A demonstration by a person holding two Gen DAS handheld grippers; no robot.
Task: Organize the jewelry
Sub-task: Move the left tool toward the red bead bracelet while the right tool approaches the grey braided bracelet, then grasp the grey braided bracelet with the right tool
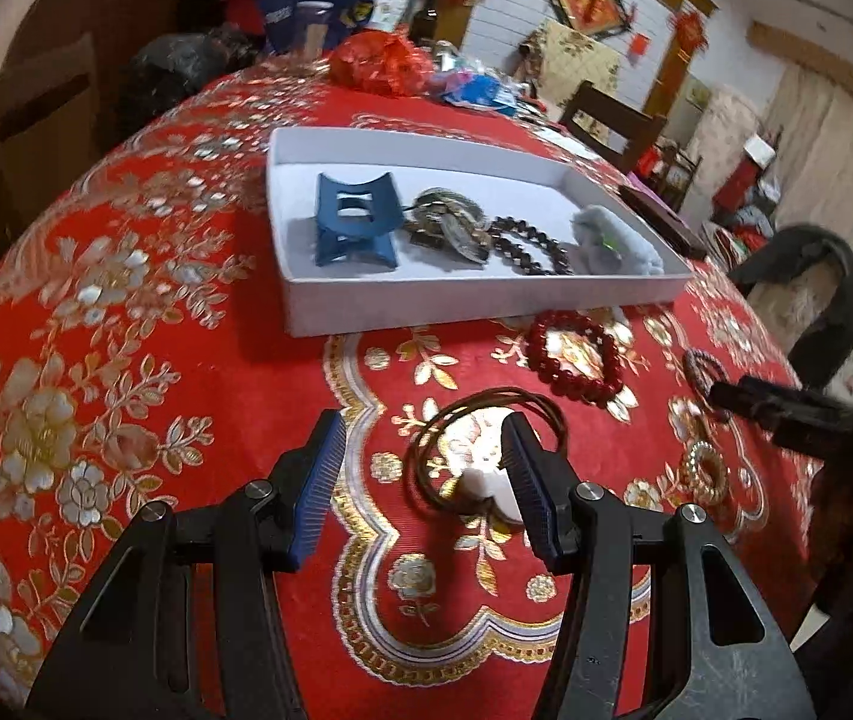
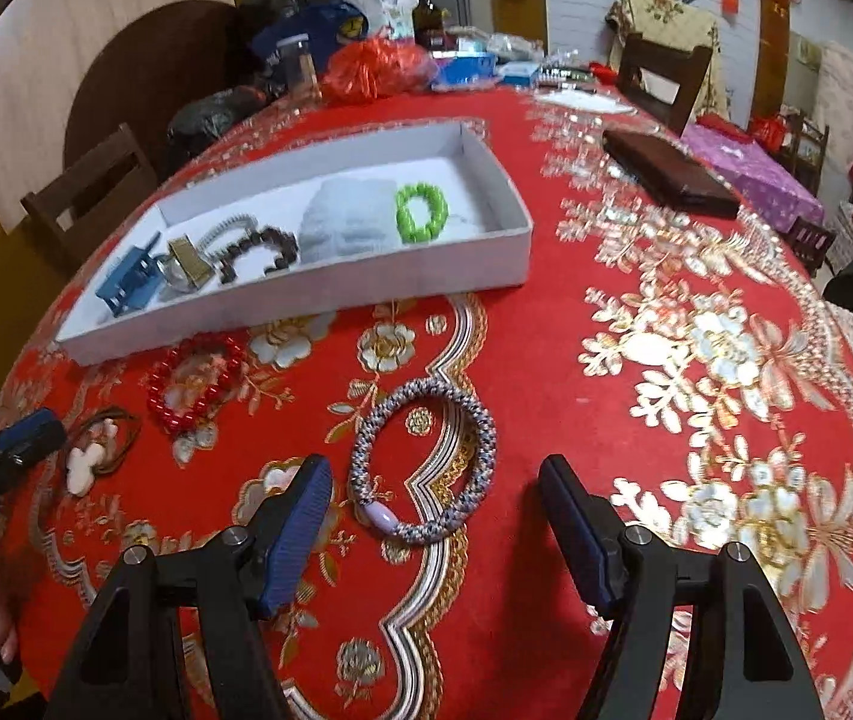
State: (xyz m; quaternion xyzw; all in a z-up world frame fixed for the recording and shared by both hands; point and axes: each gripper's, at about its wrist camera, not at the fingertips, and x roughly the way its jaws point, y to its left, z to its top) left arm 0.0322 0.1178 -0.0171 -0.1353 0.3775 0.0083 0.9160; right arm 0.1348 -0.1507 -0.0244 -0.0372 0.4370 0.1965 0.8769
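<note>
Red brocade with gold and silver flowers covers the table [image 2: 636, 276]; no writing on anything can be read. Nearest in the left wrist view, the left tongs [image 1: 423, 456] stand about half apart with nothing gripped: a brown cord necklace [image 1: 474, 420] with a white pendant [image 1: 495, 489] lies on the cloth, partly between the blue pads. At two o'clock from it lies a red bead bracelet [image 1: 573, 360], and at three o'clock the right tongs [image 1: 786, 414] reach in from the side.

The right wrist view alone shows a blue-and-white braided bracelet [image 2: 423, 459] with a lilac bead lying just ahead of the right tongs [image 2: 435, 483], which gape wide and hold nothing. It also shows the other tongs at nine o'clock.

Farther off sits a white cardboard tray [image 2: 306, 306]. It holds a blue hair claw [image 1: 351, 222], a metallic clip [image 2: 189, 261], a dark bead bracelet [image 2: 252, 252], a pale grey cloth [image 2: 345, 219] and a green bracelet [image 2: 420, 210], which the left view barely shows. Beyond the tray at one o'clock lies a dark wallet [image 2: 669, 171].
</note>
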